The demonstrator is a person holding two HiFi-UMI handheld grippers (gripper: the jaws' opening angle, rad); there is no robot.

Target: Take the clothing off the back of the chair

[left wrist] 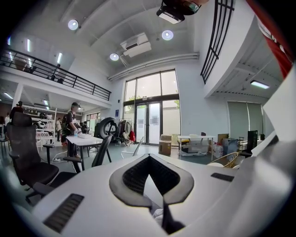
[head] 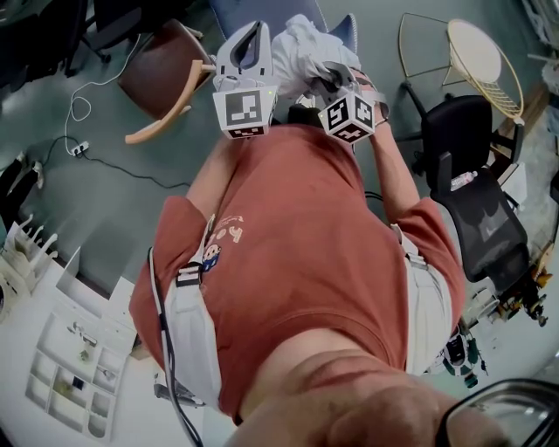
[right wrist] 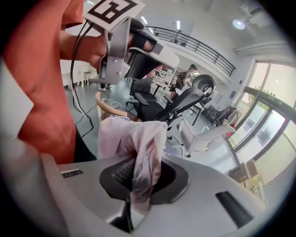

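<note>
Although the right gripper (right wrist: 144,162) has the pale clothing (right wrist: 134,139) pinched between its jaws, the task looks only partly done. In the head view the clothing (head: 301,45) sits bunched over the top of the chair (head: 229,12), and I cannot tell whether any of it hangs on the chair back. What is left, I judge, is drawing it up and clear of the chair. The left gripper (left wrist: 148,157) is level just beside the chair, jaws pressed together at the tips with nothing between them, and the clothing is beside them, not in them.
</note>
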